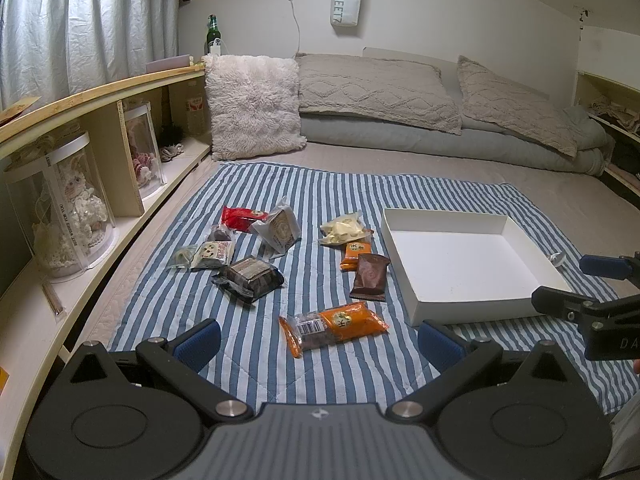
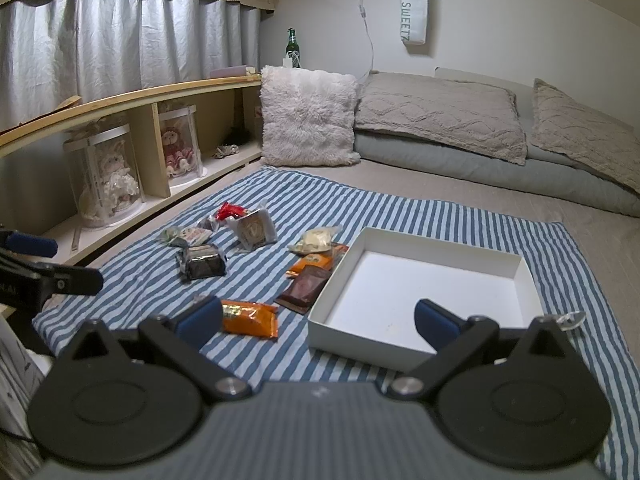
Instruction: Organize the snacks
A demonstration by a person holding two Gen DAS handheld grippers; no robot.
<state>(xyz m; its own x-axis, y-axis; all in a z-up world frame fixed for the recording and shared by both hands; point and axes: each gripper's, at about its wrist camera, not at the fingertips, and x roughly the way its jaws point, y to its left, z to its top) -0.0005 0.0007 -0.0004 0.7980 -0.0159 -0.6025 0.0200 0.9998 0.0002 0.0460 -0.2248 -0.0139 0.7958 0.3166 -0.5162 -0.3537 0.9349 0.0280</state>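
Several wrapped snacks lie scattered on a blue-striped blanket (image 1: 192, 304). Among them are a long orange pack (image 1: 334, 326), a brown pack (image 1: 370, 276), a dark pack (image 1: 250, 276) and a red pack (image 1: 240, 217). To their right sits an empty white box (image 1: 472, 306). My left gripper (image 1: 320, 344) is open, with the long orange pack just ahead of its fingers. My right gripper (image 2: 319, 320) is open with nothing in it, at the near left corner of the white box (image 2: 352, 346). The orange pack (image 2: 250, 318) lies by its left finger.
A wooden shelf (image 1: 100, 92) with clear doll cases (image 1: 76, 208) runs along the left. A fluffy cushion (image 1: 254, 106), pillows and a folded duvet (image 1: 440, 140) fill the back. A small clear object (image 1: 558, 258) lies right of the box. Each gripper shows at the edge of the other's view.
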